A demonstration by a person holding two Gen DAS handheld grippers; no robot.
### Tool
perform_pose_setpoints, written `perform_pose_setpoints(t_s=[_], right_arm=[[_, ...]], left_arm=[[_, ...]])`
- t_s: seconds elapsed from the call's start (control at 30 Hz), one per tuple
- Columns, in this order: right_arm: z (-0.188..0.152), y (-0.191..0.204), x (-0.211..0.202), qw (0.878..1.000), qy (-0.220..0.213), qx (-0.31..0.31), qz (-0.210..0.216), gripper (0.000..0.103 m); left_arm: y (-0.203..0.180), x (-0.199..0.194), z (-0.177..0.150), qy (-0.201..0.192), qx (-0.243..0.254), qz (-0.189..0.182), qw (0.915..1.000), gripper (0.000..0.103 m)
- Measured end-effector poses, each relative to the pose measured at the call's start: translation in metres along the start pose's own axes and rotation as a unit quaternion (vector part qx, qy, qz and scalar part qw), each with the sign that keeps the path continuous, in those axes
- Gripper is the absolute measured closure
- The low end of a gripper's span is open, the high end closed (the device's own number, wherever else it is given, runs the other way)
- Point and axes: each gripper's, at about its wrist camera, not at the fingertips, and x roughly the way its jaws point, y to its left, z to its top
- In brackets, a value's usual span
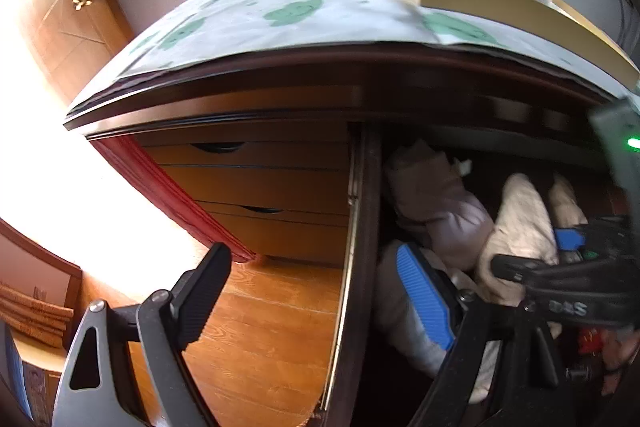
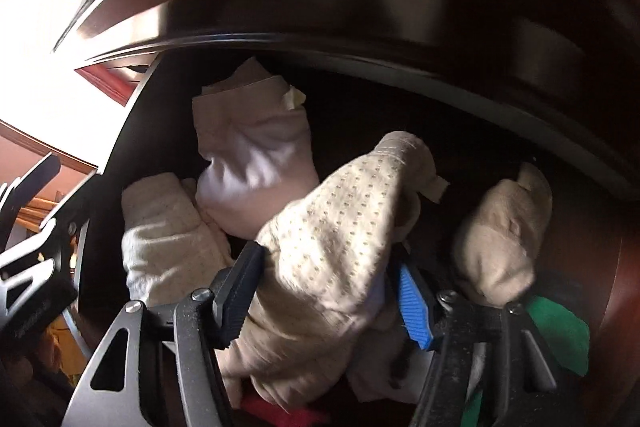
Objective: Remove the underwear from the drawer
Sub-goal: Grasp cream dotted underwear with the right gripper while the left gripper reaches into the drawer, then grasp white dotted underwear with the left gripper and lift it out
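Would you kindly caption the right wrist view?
Right gripper straddling dotted cream underwear in the dark drawer.

The drawer [image 2: 132,131] is dark, glossy wood. Inside it, the dotted underwear [image 2: 332,227] is soft, matt knitted cloth. Ribbed blue plastic pads [image 2: 414,307] flank it.

A green cloth [image 2: 560,331] at four o'clock in the right wrist view is half hidden behind the right gripper's [image 2: 328,291] frame. At six o'clock a red item [image 2: 276,413] is cut off by the bottom edge, too little showing to identify. In the left wrist view the drawer's [image 1: 356,267] back, at three o'clock, is dark and blurred.
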Motion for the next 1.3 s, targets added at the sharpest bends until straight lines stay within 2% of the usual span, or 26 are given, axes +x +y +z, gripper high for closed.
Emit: perform_pose_setpoints(t_s=[0.13,0.2,0.3,0.47,0.53,0.67,0.73,0.8,0.87,0.97,1.03,1.17,1.3], right_arm=[[0.003,0.013,0.009,0.999,0.024,-0.022,0.0,0.051],[0.0,0.015,0.008,0.999,0.018,-0.042,0.01,0.063],[-0.007,0.017,-0.003,0.998,-0.007,-0.064,0.024,0.067],[-0.028,0.004,-0.043,0.994,-0.086,-0.057,0.041,0.068],[-0.04,-0.004,-0.065,0.99,-0.118,-0.049,0.055,0.068],[-0.067,-0.014,-0.113,0.975,-0.212,-0.063,0.031,0.068],[-0.076,-0.02,-0.131,0.965,-0.253,-0.066,0.018,0.068],[-0.076,-0.029,-0.145,0.957,-0.284,-0.064,0.006,0.068],[-0.085,-0.034,-0.152,0.952,-0.299,-0.059,0.003,0.068],[-0.092,-0.038,-0.15,0.951,-0.307,-0.049,0.008,0.068],[-0.095,-0.045,-0.154,0.949,-0.312,-0.046,0.013,0.068],[-0.095,-0.047,-0.148,0.947,-0.317,-0.041,0.025,0.068],[-0.096,-0.053,-0.151,0.946,-0.322,-0.04,0.025,0.068]], left_arm=[[-0.009,-0.006,-0.003,0.001,0.032,-0.013,0.9994,0.017],[-0.014,-0.008,-0.003,0.01,0.039,-0.024,0.9989,0.017],[-0.023,-0.012,-0.006,0.032,0.039,-0.043,0.9978,0.017],[-0.035,-0.011,-0.011,0.076,0.034,-0.071,0.994,0.017],[-0.042,-0.008,-0.012,0.096,0.024,-0.066,0.9928,0.011],[-0.053,-0.006,-0.01,0.115,0.009,-0.029,0.993,0.012],[-0.065,-0.012,-0.009,0.117,0.009,-0.05,0.9919,0.016],[-0.076,-0.023,-0.007,0.099,0.024,-0.042,0.9938,0.017],[-0.083,-0.027,-0.005,0.091,0.039,-0.034,0.9946,0.017],[-0.085,-0.009,-0.008,0.133,0.022,-0.03,0.9904,0.026],[-0.083,0.009,-0.012,0.175,0.003,-0.037,0.9839,0.03],[-0.079,0.034,-0.019,0.221,-0.032,-0.052,0.9733,0.029],[-0.082,0.041,-0.014,0.217,-0.043,-0.032,0.9747,0.024]])
